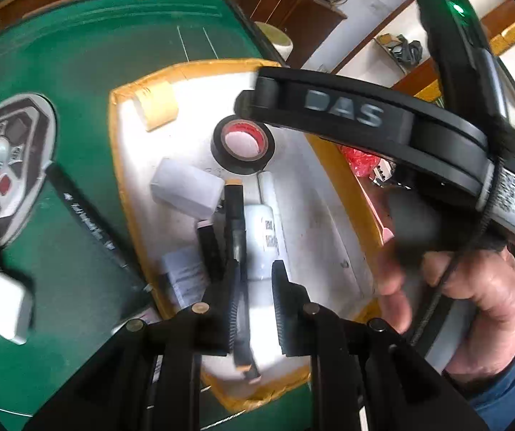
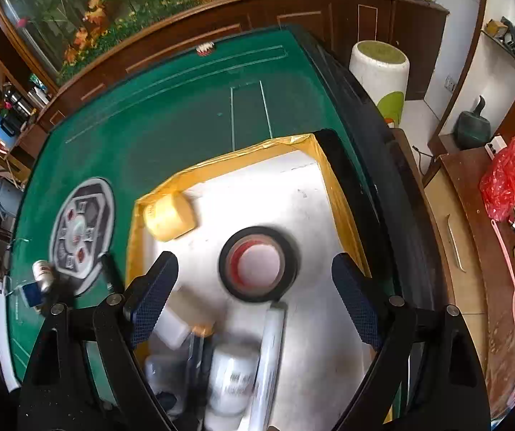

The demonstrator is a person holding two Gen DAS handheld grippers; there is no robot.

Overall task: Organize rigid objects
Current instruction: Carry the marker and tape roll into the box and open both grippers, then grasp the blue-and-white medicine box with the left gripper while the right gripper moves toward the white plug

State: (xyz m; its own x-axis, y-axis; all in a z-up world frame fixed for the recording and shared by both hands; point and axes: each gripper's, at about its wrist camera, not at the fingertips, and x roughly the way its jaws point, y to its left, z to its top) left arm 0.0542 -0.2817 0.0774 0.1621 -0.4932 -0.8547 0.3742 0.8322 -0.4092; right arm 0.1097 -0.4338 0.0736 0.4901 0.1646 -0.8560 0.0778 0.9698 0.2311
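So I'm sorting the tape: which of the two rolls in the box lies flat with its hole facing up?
The black roll with the red core, mid-box. The yellow roll sits in the far left corner on its curved side.

Two tape rolls, black (image 2: 258, 269) and yellow (image 2: 169, 219); one white tray (image 2: 315, 194); one green table (image 2: 171, 133).

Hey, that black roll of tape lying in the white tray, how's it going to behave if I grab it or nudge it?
The black tape roll lies flat on the tray, so a nudge should slide it, not roll it. It looks rigid, probably light. Stood on edge, it would likely roll.
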